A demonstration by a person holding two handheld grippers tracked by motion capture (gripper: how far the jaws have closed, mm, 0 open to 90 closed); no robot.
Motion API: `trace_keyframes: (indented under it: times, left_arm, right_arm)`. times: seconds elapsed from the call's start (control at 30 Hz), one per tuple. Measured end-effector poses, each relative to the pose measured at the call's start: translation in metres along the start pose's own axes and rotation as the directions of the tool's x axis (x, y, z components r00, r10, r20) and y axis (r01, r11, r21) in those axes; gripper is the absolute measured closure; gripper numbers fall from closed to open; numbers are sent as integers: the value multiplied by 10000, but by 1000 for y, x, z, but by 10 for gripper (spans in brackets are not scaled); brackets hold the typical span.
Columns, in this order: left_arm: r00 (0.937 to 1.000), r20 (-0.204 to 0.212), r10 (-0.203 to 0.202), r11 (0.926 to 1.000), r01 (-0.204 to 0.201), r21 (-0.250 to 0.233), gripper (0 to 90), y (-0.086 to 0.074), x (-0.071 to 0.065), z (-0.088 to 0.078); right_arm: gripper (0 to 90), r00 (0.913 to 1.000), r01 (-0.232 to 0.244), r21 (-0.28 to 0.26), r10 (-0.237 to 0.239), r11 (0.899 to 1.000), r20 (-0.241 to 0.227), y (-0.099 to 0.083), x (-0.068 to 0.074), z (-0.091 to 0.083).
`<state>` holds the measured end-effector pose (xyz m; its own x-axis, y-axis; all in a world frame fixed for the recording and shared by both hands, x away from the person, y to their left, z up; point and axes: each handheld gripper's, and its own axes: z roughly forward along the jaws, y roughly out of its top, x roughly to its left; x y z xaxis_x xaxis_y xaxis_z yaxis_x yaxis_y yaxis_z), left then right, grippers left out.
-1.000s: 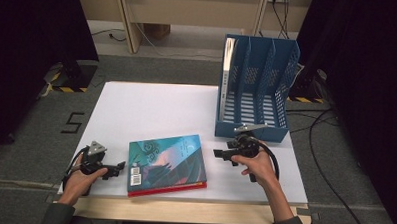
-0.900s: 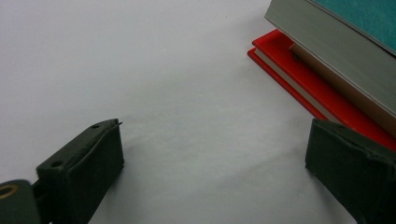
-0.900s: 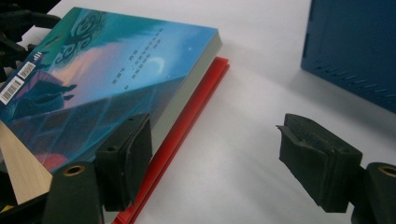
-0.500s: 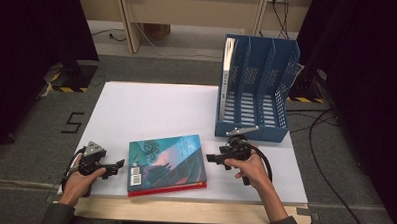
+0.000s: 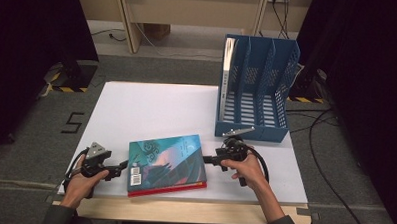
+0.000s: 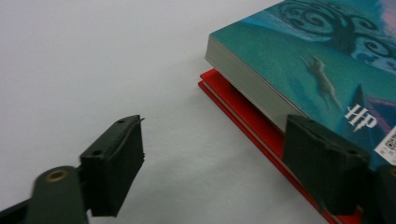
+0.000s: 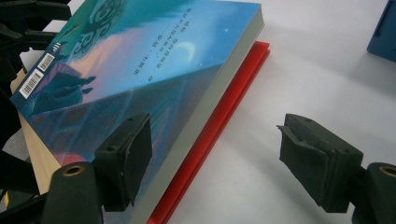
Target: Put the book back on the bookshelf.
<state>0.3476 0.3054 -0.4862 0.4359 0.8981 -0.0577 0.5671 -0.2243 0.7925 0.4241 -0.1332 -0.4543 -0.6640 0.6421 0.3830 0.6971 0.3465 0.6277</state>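
Each hand-held gripper is matte black: the left hand-held gripper (image 5: 118,168) carries a grey three-cornered plate on top, and the right hand-held gripper (image 5: 211,160) bears a similar grey plate and trails a looping black cable. Close up, the jaws end in blocky black foam-like pads with small dimples, hinged on brass-coloured rivets. Dark sleeves cover both forearms near the elbows.

Both grippers edging in on the book

My left gripper (image 5: 120,166) has just been narrowing its jaws beside the book (image 5: 164,162), nothing clamped between them. My right gripper (image 5: 210,159) has slid from near the rack (image 5: 253,129) down to the book's right edge.
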Motion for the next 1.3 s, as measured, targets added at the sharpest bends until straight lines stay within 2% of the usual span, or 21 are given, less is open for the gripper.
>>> trace_keyframes:
  times: [0.17, 0.4, 0.5, 0.6, 0.67, 0.7, 0.9, 1.03, 1.1, 1.2, 1.27, 1.3]
  left_arm:
    - [9997, -78, 247, 9997, -247, 28, 336, 1, -5, -2]
    - [9992, -143, 374, 9993, -375, -78, 345, 1, -6, -2]
    - [9986, -20, 525, 9986, -525, -108, 361, 3, -10, 2]
    - [9976, 124, 680, 9977, -679, -77, 355, 7, -15, 6]
    - [9954, -166, 940, 9956, -940, -35, 301, 8, -17, 7]
    - [9956, -160, 921, 9957, -921, -18, 286, 8, -17, 7]
    - [9943, -128, 1059, 9944, -1059, 23, 350, 9, -20, 6]
    - [9915, -87, 1301, 9915, -1301, 52, 436, 9, -24, 5]
    - [9911, -82, 1331, 9911, -1330, 52, 447, 9, -24, 5]
    - [9900, -79, 1407, 9900, -1406, 57, 459, 9, -25, 5]
    - [9894, -93, 1452, 9894, -1452, 32, 479, 9, -26, 5]
    - [9893, -88, 1453, 9894, -1453, 34, 479, 9, -26, 5]
  right_arm:
    - [256, 9992, -135, 150, 140, 9998, -364, -1, 1, 9]
    - [256, 9983, -135, 348, 154, 9993, -565, -2, 3, 20]
    - [256, 9969, -186, 362, 213, 9992, -759, -1, 4, 24]
    - [255, 9960, -231, 424, 266, 9988, -851, -2, 4, 27]
    - [255, 9945, -328, 432, 369, 9985, -981, -3, 4, 29]
    - [256, 9938, -360, 436, 404, 9984, -1038, -3, 4, 29]
    - [244, 9881, -640, 526, 706, 9966, -1368, -4, 2, 34]
    - [234, 9815, -885, 589, 971, 9943, -1652, -4, 2, 40]
    - [234, 9773, -1055, 613, 1148, 9925, -1779, -4, 2, 42]
    - [249, 9784, -1047, 621, 1140, 9926, -1727, -3, 3, 42]
    - [282, 9777, -1220, 515, 1289, 9912, -1656, -2, 3, 40]
    - [287, 9792, -1134, 496, 1201, 9923, -1635, -2, 4, 40]
